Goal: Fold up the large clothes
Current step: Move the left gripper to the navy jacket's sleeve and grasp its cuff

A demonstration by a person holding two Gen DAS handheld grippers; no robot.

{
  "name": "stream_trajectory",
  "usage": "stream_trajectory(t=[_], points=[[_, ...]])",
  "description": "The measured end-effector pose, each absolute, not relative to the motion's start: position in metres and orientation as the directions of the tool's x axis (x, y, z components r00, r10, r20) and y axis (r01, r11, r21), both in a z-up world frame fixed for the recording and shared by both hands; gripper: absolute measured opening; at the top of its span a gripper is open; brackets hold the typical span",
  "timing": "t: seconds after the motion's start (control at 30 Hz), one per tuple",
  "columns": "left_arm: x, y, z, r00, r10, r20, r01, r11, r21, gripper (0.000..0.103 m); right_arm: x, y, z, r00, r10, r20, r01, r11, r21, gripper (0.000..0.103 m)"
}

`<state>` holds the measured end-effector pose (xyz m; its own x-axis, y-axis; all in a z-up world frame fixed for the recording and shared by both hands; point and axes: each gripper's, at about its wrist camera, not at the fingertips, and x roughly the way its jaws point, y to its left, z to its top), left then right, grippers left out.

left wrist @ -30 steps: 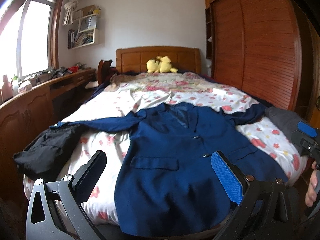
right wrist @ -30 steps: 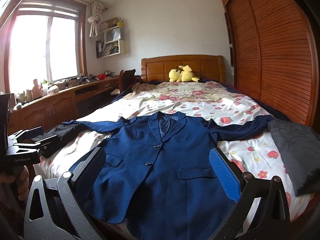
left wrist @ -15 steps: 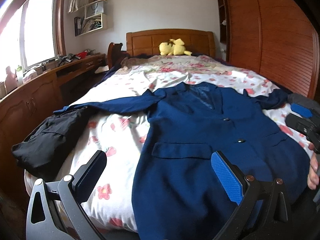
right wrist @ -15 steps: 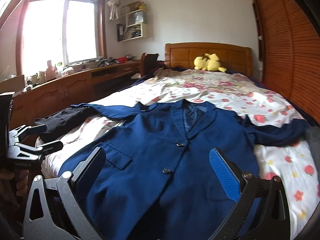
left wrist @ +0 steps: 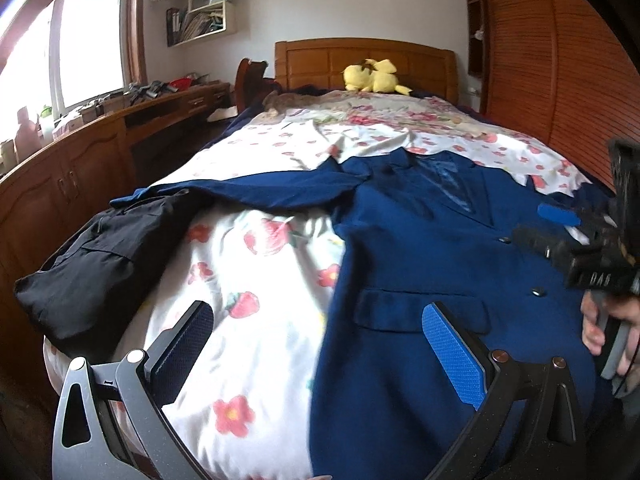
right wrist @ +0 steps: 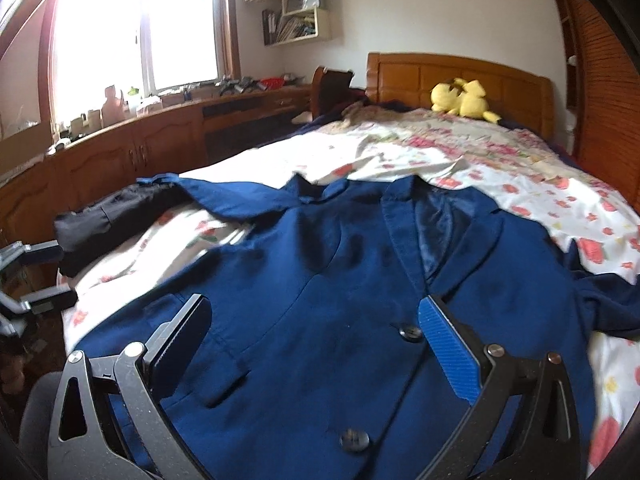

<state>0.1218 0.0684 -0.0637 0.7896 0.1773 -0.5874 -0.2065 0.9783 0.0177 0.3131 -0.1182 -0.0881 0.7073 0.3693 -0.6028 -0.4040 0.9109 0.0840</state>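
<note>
- Floral bedspread covers a wooden bed; a yellow plush toy sits at 12 o'clock by the headboard.
- Navy blazer lies face up, buttoned, one sleeve stretched toward 10 o'clock.
- Black garment lies at 9 o'clock, touching that sleeve's cuff.
- Left gripper is released over the blazer's side edge, grasping nothing.
- Right gripper is released above the blazer's front, empty.
</note>
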Motion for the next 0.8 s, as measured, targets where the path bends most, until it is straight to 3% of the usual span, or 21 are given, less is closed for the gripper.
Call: stream_trajectory(t=[0.17, 0.57, 0.8], points=[[0.141, 0.080, -0.061, 0.776, 0.185, -0.603, -0.230, 0.973, 0.002, 0.103, 0.327, -0.121, -0.119, 0.647, 0.399, -0.650, -0.411, 0.900, 0.143, 0.103], [0.230, 0.135, -0.050, 0.795, 0.173, -0.582, -0.256, 0.965, -0.063, 0.103, 0.329, -0.125, -0.120, 0.651, 0.421, -0.632, -0.406, 0.896, 0.179, 0.103], [0.286, 0.165, -0.057, 0.792, 0.164, -0.588, -0.268, 0.959, -0.095, 0.093, 0.330, -0.124, -0.121, 0.655, 0.416, -0.631, -0.404, 0.898, 0.174, 0.103]])
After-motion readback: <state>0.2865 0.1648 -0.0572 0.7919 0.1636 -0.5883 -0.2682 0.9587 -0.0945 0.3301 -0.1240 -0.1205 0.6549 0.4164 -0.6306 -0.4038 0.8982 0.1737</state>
